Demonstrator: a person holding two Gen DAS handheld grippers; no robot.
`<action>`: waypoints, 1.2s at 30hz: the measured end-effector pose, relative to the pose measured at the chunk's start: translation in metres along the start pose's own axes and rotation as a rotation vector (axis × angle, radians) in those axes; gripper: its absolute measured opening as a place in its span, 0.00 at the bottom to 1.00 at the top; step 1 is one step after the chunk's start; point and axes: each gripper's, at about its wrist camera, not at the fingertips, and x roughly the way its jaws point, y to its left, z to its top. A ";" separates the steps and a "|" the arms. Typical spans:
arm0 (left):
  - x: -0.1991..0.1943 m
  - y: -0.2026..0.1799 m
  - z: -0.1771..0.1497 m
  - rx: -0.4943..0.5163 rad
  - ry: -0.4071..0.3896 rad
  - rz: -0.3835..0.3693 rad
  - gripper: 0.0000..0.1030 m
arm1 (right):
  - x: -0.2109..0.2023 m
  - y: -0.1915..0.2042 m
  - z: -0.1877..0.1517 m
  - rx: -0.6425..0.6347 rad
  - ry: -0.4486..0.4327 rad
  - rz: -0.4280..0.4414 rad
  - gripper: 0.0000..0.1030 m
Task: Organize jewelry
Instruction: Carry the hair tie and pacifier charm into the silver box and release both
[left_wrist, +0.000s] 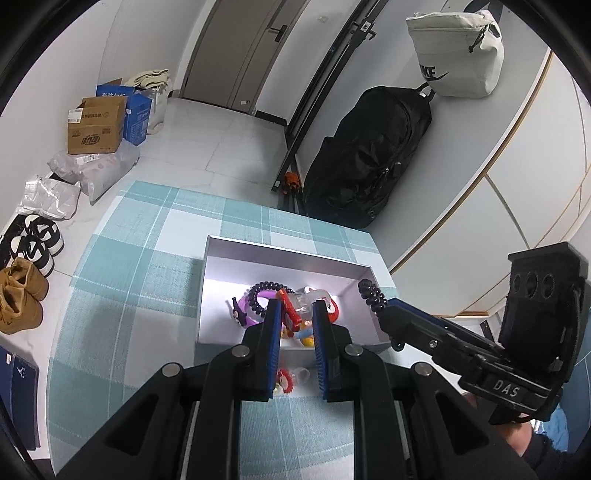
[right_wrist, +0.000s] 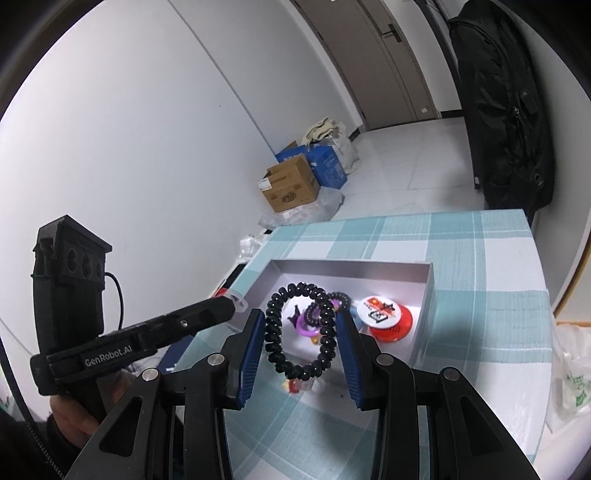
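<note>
A silver open box (left_wrist: 280, 258) (right_wrist: 354, 267) sits on the checked tablecloth and holds several pieces: a black coil band (left_wrist: 264, 288), a purple ring (left_wrist: 245, 308), a red piece (left_wrist: 290, 314) and a red-and-white badge (right_wrist: 384, 314). My right gripper (right_wrist: 301, 326) (left_wrist: 384, 314) is shut on a second black spiral band (right_wrist: 301, 332) (left_wrist: 371, 295) and holds it above the box's near right side. My left gripper (left_wrist: 294, 314) (right_wrist: 236, 301) hovers over the box's near edge, its jaws part open around a clear plastic piece (left_wrist: 301, 301); whether they touch it I cannot tell.
A small red frilly item (left_wrist: 284, 382) lies on the cloth (left_wrist: 147, 277) in front of the box. A black backpack (left_wrist: 369, 155) hangs beyond the table. Cardboard boxes (left_wrist: 96, 125), bags and shoes (left_wrist: 22, 291) line the floor at left.
</note>
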 end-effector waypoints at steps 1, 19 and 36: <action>0.002 0.000 0.001 0.004 0.001 0.003 0.12 | 0.001 -0.001 0.001 0.002 0.000 -0.002 0.37; 0.040 0.002 0.015 -0.005 0.069 0.022 0.12 | 0.016 -0.017 0.020 0.054 0.003 -0.006 0.37; 0.054 -0.001 0.017 -0.005 0.096 0.022 0.12 | 0.026 -0.028 0.025 0.090 0.021 -0.024 0.39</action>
